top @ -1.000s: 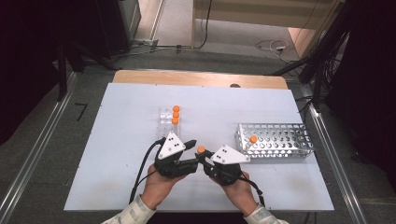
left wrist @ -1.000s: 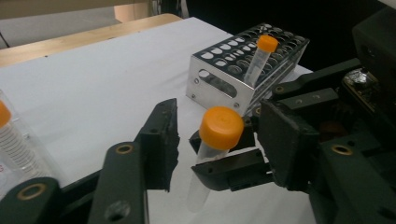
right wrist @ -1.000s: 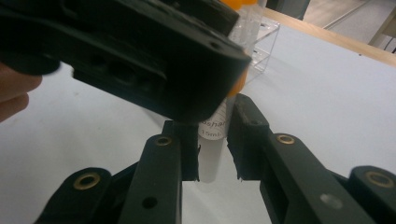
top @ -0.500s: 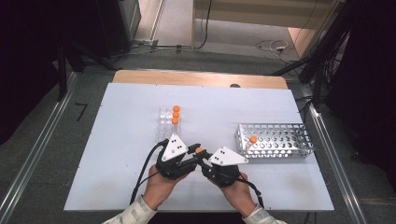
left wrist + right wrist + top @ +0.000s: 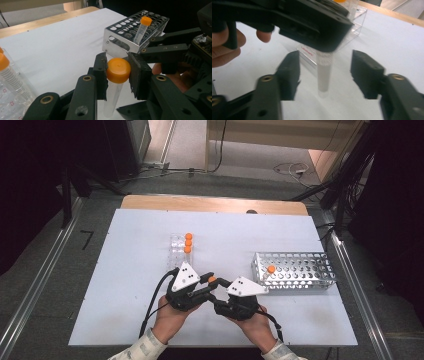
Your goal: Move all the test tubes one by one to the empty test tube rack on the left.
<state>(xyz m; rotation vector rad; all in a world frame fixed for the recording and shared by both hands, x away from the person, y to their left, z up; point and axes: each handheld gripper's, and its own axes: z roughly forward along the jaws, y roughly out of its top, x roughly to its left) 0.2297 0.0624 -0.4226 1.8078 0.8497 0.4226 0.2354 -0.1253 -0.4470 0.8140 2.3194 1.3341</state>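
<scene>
A clear tube with an orange cap (image 5: 118, 70) stands upright between my two grippers near the table's front middle (image 5: 212, 279). My left gripper (image 5: 117, 75) is shut on the cap, one pad on each side. My right gripper (image 5: 324, 72) has just been opening. Its jaws stand well apart on either side of the tube's lower body (image 5: 323, 75) without touching it. In the high view the left gripper (image 5: 209, 283) and the right gripper (image 5: 219, 288) meet tip to tip. The left gripper's black body (image 5: 307, 22) hangs over the tube in the right gripper view.
A perforated metal rack (image 5: 300, 270) stands to the right and holds one orange-capped tube (image 5: 270, 269). A clear rack (image 5: 177, 247) with three orange-capped tubes stands behind the grippers. A wooden strip (image 5: 210, 204) runs along the far edge.
Both hands stay in place near the front edge with the capped tube between the grippers. The high view is too coarse to show the jaws moving.
</scene>
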